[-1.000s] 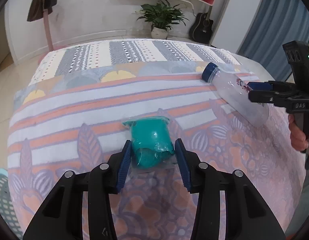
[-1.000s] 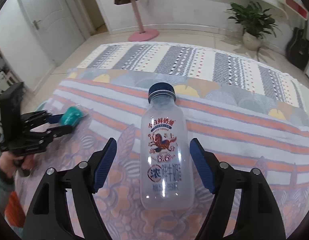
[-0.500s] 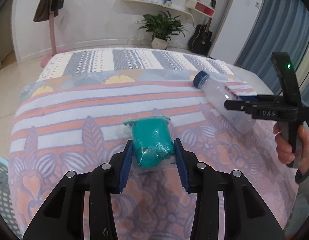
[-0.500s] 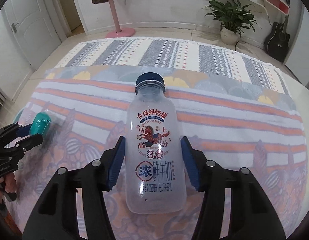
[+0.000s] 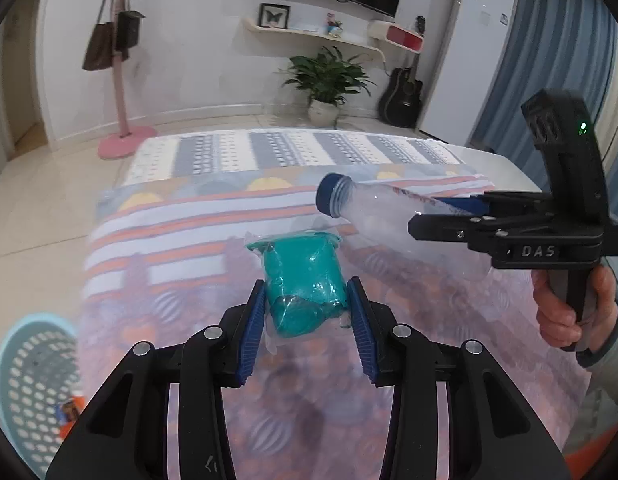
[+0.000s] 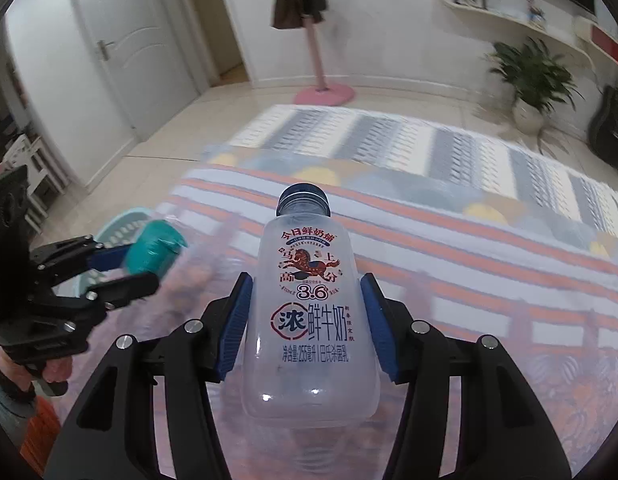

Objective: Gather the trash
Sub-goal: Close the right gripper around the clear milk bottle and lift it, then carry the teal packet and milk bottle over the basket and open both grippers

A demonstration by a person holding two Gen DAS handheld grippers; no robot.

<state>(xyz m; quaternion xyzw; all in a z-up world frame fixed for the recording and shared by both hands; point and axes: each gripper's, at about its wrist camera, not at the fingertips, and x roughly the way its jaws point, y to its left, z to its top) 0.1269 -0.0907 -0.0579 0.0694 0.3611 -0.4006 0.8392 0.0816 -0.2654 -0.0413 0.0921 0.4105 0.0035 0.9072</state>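
Both pieces of trash have come up off the patterned bedspread [image 5: 197, 216]: the milk bottle [image 6: 311, 320] is clamped in the right gripper [image 6: 307, 326], and the teal wrapper [image 5: 305, 284] is pinched in the left gripper [image 5: 307, 310]. A mesh basket [image 5: 33, 380] sits low at the bed's left.

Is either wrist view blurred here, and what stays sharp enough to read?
Left wrist view: the patterned tablecloth and the blue perforated basket are smeared, while the teal plastic packet in the left tool stays crisp. Right wrist view: cloth and potted plant are streaked; the milk bottle label in the right tool is readable. Both show fisheye bending.
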